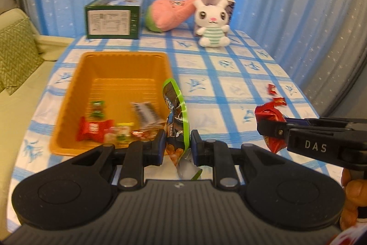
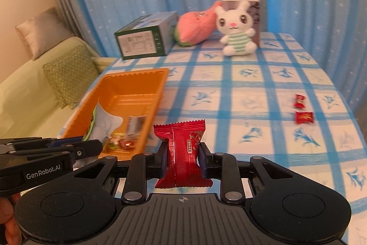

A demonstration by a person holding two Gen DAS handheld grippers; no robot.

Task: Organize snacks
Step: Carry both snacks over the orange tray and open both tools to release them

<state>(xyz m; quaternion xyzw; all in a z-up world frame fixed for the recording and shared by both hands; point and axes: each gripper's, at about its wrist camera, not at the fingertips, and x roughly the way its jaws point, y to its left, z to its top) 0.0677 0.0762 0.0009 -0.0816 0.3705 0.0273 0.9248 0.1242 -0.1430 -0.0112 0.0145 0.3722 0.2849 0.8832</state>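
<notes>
Two grippers, both loaded. Left gripper [image 1: 176,145]: clamping a dark snack pouch with green edge [image 1: 175,111], holding it upright at the near right corner of the orange tray [image 1: 68,95], pouch top leaning over the tray rim. Right gripper [image 2: 181,159]: squeezing a red snack packet [image 2: 182,150] at its waist, holding it above the blue-checked tablecloth [image 2: 252,84], just right of the tray. Lying in the tray's near end: red wrapped snack [image 1: 94,129], green-wrapped candies [image 1: 97,109], silver sachet [image 1: 144,111], a few small mixed sweets, blurred. Lying on the cloth well to the right: two small red candies [image 2: 301,109], near each other. Standing along the far edge: green box [image 1: 113,16], pink plush [image 1: 172,13], white rabbit plush [image 1: 212,23] leaning against a small carton [image 1: 226,1].
</notes>
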